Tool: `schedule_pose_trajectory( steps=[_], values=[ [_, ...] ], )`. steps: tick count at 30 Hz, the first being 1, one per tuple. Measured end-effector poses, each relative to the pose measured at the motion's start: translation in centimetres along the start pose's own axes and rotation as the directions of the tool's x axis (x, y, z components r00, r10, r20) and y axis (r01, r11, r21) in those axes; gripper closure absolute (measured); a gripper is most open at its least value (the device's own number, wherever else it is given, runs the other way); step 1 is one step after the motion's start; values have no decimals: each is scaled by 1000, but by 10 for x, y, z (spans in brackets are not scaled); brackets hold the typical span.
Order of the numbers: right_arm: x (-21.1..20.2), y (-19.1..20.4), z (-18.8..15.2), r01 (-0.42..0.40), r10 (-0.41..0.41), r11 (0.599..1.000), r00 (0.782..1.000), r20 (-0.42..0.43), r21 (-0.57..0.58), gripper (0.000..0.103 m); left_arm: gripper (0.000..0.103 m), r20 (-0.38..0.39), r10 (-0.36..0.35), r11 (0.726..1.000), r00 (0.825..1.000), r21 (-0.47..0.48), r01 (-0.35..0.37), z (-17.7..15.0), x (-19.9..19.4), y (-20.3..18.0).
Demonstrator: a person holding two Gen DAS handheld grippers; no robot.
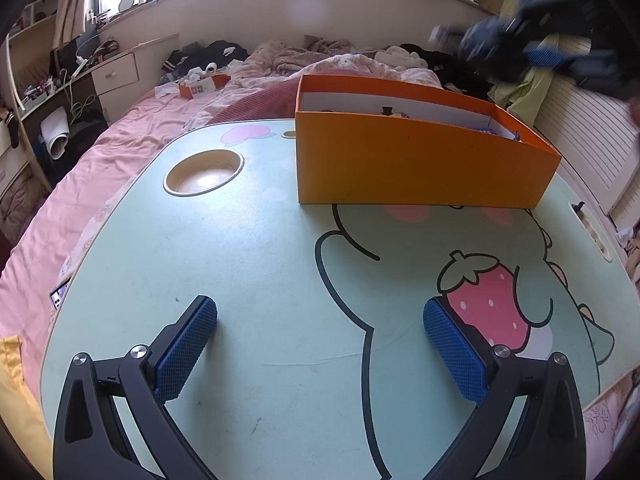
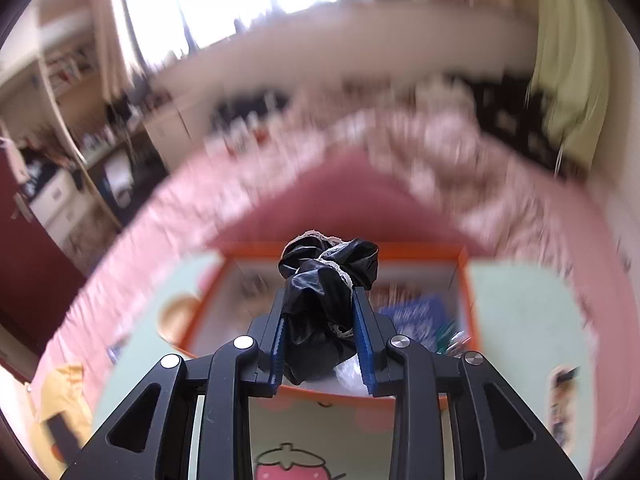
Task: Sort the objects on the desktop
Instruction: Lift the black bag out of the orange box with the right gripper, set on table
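Right gripper [image 2: 320,312] clamped black scrunchie [image 2: 326,272] above orange box [image 2: 462,264]; left gripper [image 1: 320,332] wide, empty, over table [image 1: 260,264]. Risk: your fast swing blurred view; early release could drop scrunchie outside box.

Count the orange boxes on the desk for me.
1. The orange box stands at the far side of the desk, and the right gripper holds a black scrunchie above it.
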State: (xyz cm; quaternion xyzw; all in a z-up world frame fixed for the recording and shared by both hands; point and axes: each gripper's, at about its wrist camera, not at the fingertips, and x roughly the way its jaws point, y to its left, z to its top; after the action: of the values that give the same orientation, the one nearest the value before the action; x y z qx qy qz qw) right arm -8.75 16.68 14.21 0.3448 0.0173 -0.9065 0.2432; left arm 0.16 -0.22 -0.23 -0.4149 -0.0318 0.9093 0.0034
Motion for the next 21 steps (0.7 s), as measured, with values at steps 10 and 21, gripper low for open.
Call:
schedule_pose_trajectory(
  steps=[10, 21],
  values=[
    [-39, 9, -86, -75, 72, 995, 995, -63, -58, 72, 0, 0, 4, 1000, 1000, -4, -4, 0, 0, 0],
    [-24, -18, -138, -20, 21, 1000, 999, -45, 18, 21, 0, -8, 28, 1000, 1000, -3, -28, -1, -2, -2]
  ],
)
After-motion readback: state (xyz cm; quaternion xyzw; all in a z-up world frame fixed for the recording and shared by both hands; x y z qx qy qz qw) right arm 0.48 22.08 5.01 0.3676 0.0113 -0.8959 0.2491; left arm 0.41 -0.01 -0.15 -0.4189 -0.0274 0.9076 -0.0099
